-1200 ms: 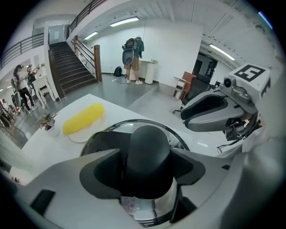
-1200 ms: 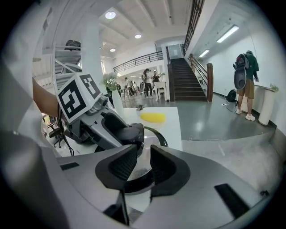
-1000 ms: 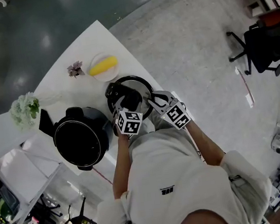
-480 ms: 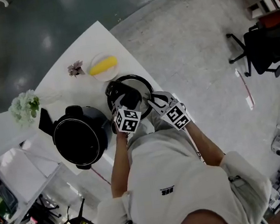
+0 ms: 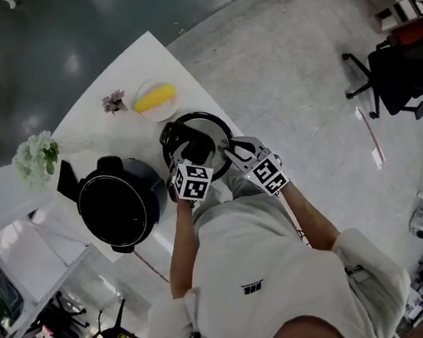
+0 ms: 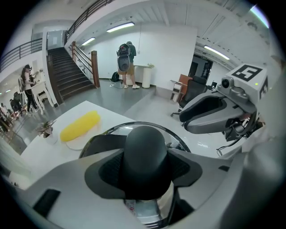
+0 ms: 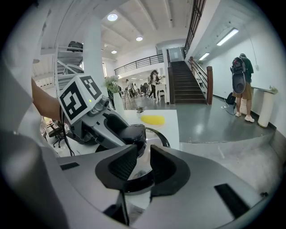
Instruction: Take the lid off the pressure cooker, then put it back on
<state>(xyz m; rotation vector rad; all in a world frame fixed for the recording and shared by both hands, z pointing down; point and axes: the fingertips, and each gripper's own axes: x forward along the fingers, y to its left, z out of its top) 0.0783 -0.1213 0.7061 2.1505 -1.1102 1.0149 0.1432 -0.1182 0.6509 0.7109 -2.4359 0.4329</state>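
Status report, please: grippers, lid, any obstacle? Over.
Left gripper shut on knob. Right gripper open at rim. Lid lies on table beside cooker. No obstacle seen.

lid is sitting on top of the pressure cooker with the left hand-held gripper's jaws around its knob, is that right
Not quite. The lid is not on the pressure cooker: it is off it and beside it, and the pot stands open, as the head view shows. The rest holds: the left hand-held gripper has its jaws around the lid's knob.

lid [image 5: 211,129] on table [image 5: 90,130] right of cooker [image 5: 120,207], plate [image 5: 155,118] behind
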